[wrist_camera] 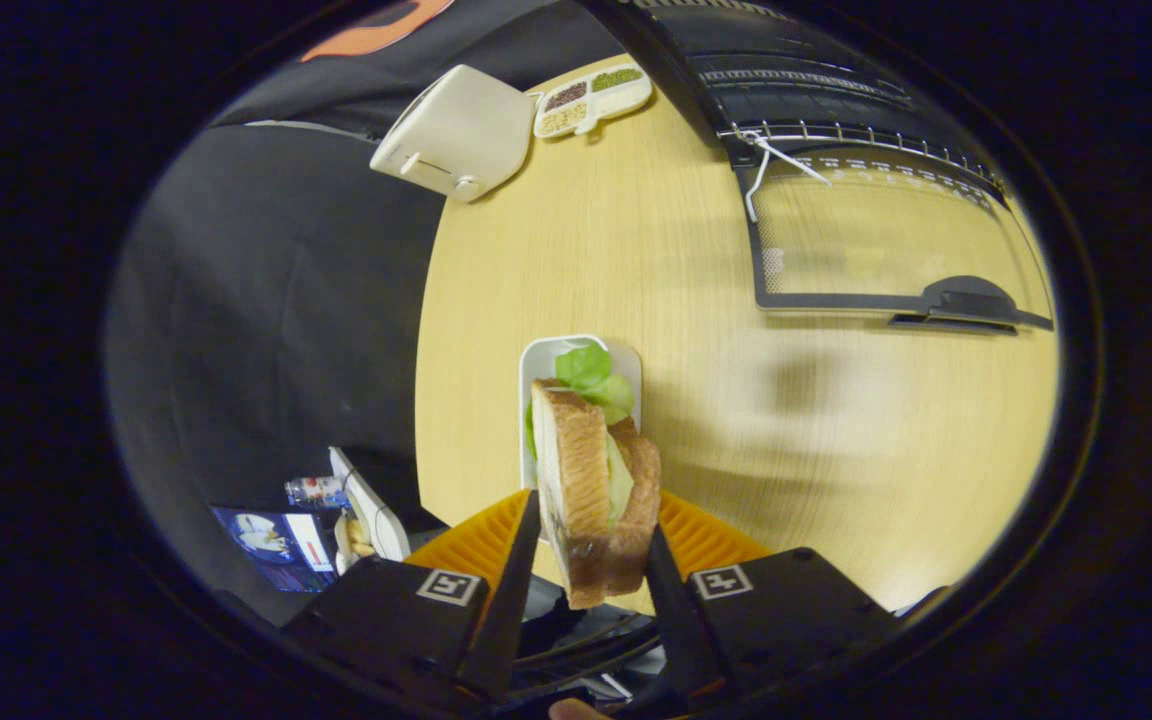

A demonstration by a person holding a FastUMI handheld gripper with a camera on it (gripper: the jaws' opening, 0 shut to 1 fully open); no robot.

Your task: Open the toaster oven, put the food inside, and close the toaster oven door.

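A round, light wood-grain desk (636,260) carries a cream pop-up toaster (456,132) at its far edge. Just beside the toaster sits a white divided dish (593,97) holding dark, pale and green grains in separate compartments. A dark cloth (266,300) hangs beyond the desk.

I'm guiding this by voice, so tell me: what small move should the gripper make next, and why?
Probably carry the toasted sandwich with green lettuce toward the black toaster oven's open glass door. The gripper is shut on the sandwich above the white rectangular tray, and the door already lies open on the pale wooden table.
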